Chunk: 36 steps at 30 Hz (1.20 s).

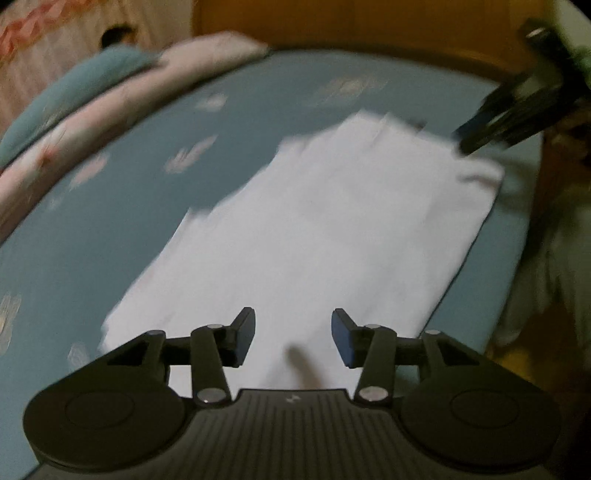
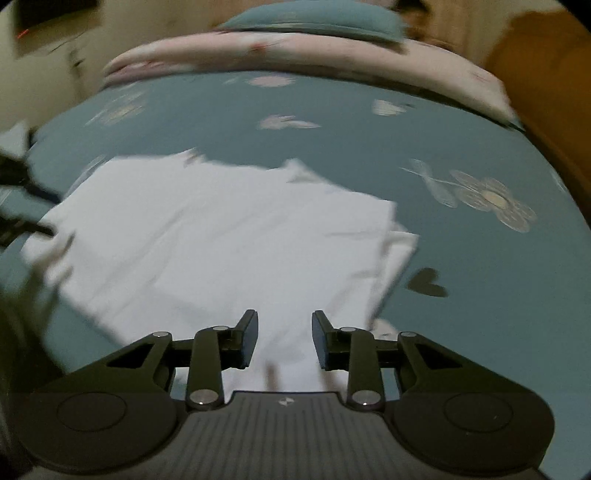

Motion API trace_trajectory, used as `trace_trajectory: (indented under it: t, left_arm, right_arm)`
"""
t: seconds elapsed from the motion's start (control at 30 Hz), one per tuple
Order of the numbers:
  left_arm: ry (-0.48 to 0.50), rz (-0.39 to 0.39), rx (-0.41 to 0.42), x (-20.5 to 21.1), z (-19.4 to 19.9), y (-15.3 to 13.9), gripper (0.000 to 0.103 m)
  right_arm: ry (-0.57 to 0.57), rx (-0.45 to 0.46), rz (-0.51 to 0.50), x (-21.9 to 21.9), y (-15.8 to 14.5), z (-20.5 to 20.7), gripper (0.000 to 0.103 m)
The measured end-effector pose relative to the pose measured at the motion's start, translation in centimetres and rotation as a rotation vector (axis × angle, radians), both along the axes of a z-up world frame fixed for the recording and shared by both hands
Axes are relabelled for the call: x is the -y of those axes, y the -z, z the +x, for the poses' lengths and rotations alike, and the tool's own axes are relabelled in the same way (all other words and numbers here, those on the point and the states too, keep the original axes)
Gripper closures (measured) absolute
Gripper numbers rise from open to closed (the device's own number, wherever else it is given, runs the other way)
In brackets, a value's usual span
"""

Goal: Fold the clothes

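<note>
A white garment (image 1: 314,229) lies folded flat in a rough rectangle on the teal bed sheet (image 1: 92,240). My left gripper (image 1: 293,317) hovers over its near edge, jaws open, with nothing between the pads. The right gripper (image 1: 465,144) shows blurred at the garment's far right corner. In the right wrist view the same white garment (image 2: 221,240) lies spread out, with layered edges at its right side. My right gripper (image 2: 284,317) stands open above its near edge, gripping nothing. The left gripper (image 2: 48,214) appears dark and blurred at the garment's left corner.
A pink floral quilt (image 2: 295,51) and a teal pillow (image 2: 314,20) lie along the far side of the bed. The sheet has flower prints (image 2: 491,199) and a dark heart mark (image 2: 428,282). An orange wooden bed frame (image 1: 351,22) borders the mattress.
</note>
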<state>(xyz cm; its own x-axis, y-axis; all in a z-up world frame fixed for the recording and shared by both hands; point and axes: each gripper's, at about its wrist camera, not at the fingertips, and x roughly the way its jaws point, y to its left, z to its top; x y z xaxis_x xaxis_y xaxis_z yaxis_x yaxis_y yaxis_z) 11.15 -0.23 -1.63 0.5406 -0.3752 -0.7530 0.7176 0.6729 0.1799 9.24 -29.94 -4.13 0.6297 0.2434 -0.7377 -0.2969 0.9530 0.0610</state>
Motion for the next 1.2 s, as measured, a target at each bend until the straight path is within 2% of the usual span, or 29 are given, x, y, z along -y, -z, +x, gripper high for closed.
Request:
trace_trajectory:
  t: [0.07, 0.13, 0.23, 0.3, 0.4, 0.6, 0.63, 0.67, 0.7, 0.73, 0.8, 0.87, 0.9, 1.0, 1.07, 1.13, 1.2]
  left_arm:
    - [0.048, -0.033, -0.001, 2.3, 0.0, 0.1, 0.053]
    - [0.094, -0.054, -0.013, 4.4, 0.0, 0.6, 0.052]
    - [0.106, -0.085, -0.034, 6.8, 0.5, 1.9, 0.052]
    - [0.098, -0.130, -0.068, 7.6, 1.0, 2.4, 0.052]
    - [0.076, -0.166, -0.101, 8.0, 1.9, 3.1, 0.052]
    - [0.066, -0.172, -0.135, 8.0, 2.6, 3.9, 0.052]
    - [0.067, -0.168, -0.138, 8.1, 2.7, 4.0, 0.052]
    - [0.071, -0.166, -0.141, 8.2, 2.7, 4.2, 0.052]
    - [0.075, -0.163, -0.143, 8.3, 2.7, 4.3, 0.051]
    - [0.080, -0.160, -0.146, 8.3, 2.7, 4.4, 0.051]
    - [0.090, -0.149, -0.141, 8.6, 2.7, 4.5, 0.051]
    - [0.100, -0.138, -0.132, 8.8, 2.6, 4.5, 0.049]
    - [0.105, -0.132, -0.127, 8.9, 2.5, 4.6, 0.045]
    - [0.084, -0.094, -0.128, 8.9, 2.7, 5.5, 0.041]
    - [0.077, -0.096, -0.132, 8.6, 2.7, 5.5, 0.041]
    - [0.056, -0.091, -0.124, 8.3, 2.4, 4.8, 0.041]
    - [0.047, -0.111, -0.110, 7.9, 2.0, 3.9, 0.040]
  right_arm:
    - [0.078, -0.010, 0.072, 2.0, 0.4, 0.7, 0.059]
    - [0.154, -0.020, 0.150, 4.0, 1.1, 1.4, 0.059]
    - [0.220, -0.033, 0.281, 6.5, 2.3, 3.0, 0.056]
    - [0.253, -0.035, 0.346, 7.6, 3.2, 4.5, 0.050]
    - [0.274, -0.069, 0.419, 8.6, 5.0, 6.6, 0.047]
    - [0.237, -0.046, 0.522, 8.9, 6.1, 8.2, 0.046]
    - [0.234, -0.045, 0.533, 9.0, 6.2, 8.3, 0.053]
    - [0.233, -0.045, 0.543, 9.1, 6.4, 8.4, 0.061]
    - [0.237, -0.045, 0.542, 9.2, 6.5, 8.4, 0.082]
    - [0.244, -0.044, 0.536, 9.3, 6.5, 8.4, 0.090]
    - [0.241, -0.026, 0.533, 9.4, 6.2, 8.2, 0.095]
    - [0.233, -0.006, 0.500, 9.2, 5.4, 8.3, 0.096]
    - [0.232, -0.001, 0.480, 9.0, 5.0, 8.5, 0.097]
    - [0.238, -0.034, 0.419, 8.7, 5.5, 9.4, 0.095]
    - [0.249, -0.054, 0.421, 9.0, 5.6, 9.2, 0.094]
    - [0.265, -0.057, 0.409, 9.1, 5.1, 8.7, 0.082]
    - [0.272, -0.038, 0.362, 8.9, 3.6, 7.4, 0.079]
